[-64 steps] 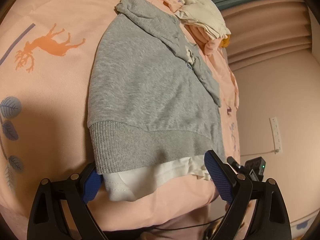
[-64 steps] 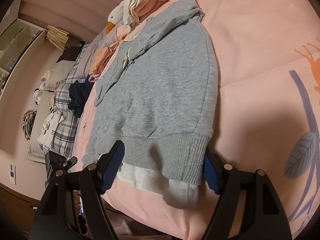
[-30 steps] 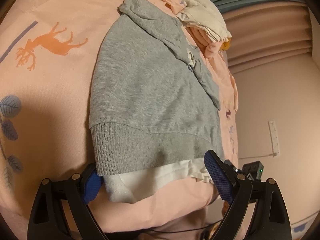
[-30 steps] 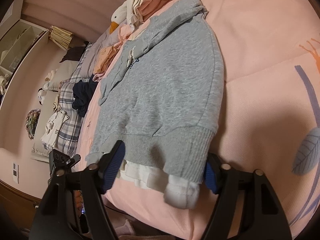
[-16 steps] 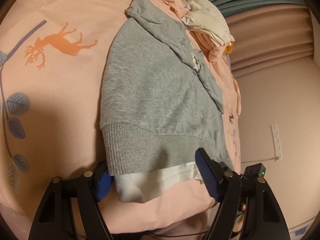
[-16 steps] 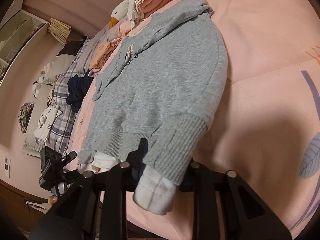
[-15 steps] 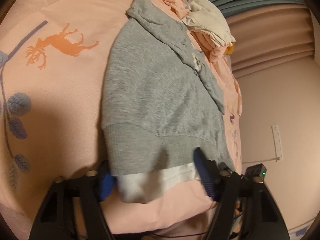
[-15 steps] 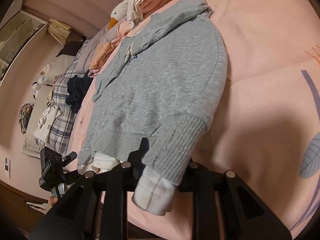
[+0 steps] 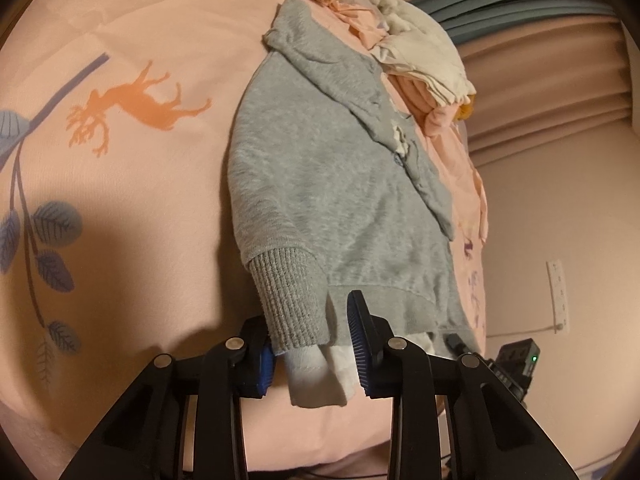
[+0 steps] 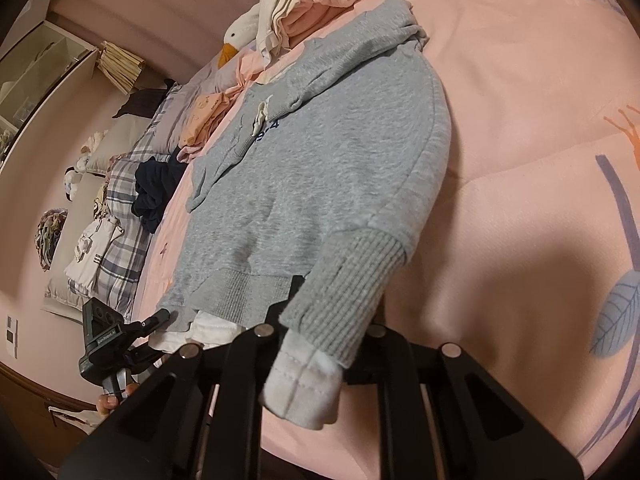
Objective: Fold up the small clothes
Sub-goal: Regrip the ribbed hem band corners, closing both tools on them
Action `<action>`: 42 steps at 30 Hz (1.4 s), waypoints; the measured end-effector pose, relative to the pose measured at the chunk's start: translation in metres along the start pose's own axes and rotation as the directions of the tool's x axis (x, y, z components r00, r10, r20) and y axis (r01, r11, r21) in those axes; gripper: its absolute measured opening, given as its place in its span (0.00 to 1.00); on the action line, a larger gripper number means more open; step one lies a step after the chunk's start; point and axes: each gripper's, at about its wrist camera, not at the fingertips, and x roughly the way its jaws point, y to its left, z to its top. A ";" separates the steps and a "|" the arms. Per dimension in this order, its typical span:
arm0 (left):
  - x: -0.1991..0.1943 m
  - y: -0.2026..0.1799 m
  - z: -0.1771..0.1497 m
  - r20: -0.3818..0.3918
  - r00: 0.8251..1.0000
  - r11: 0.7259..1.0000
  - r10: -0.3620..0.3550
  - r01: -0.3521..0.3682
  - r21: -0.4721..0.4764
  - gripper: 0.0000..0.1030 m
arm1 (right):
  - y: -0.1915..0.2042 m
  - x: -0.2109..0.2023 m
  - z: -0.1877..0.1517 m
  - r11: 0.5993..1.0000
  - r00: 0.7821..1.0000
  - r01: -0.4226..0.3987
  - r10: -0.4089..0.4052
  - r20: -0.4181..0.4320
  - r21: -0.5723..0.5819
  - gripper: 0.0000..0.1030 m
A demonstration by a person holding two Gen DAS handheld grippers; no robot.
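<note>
A small grey sweatshirt (image 9: 332, 184) with a ribbed hem and a white inner layer lies on the pink bedspread (image 9: 120, 200), sleeves folded across its chest. My left gripper (image 9: 312, 336) is shut on the hem's left corner (image 9: 292, 300), which bunches up between the blue pads. My right gripper (image 10: 324, 328) is shut on the hem's right corner (image 10: 344, 292), with the white layer (image 10: 300, 384) hanging over the fingers. The sweatshirt also shows in the right wrist view (image 10: 320, 152).
A heap of pink and cream clothes (image 10: 304, 4) and a plush goose (image 10: 240, 32) lie beyond the sweatshirt's collar. A dark garment (image 10: 156, 188) and plaid bedding (image 10: 116, 240) lie at the left. The bed's near edge is just under the grippers.
Both grippers have closed from wide open onto the hem corners. The ribbed hem has bunched and lifted slightly between the fingers.
</note>
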 end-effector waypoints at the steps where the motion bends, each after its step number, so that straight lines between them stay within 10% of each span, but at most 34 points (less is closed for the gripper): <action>1: 0.000 -0.003 0.001 0.003 1.000 1.000 0.001 -0.001 0.009 0.29 | 0.001 0.000 0.000 1.000 1.000 0.001 -0.001 0.002 -0.003 0.14; 42: -0.007 -0.017 0.005 0.030 0.999 0.996 -0.032 0.030 0.088 0.22 | 0.017 -0.006 0.005 0.999 0.999 -0.034 0.035 0.039 -0.030 0.14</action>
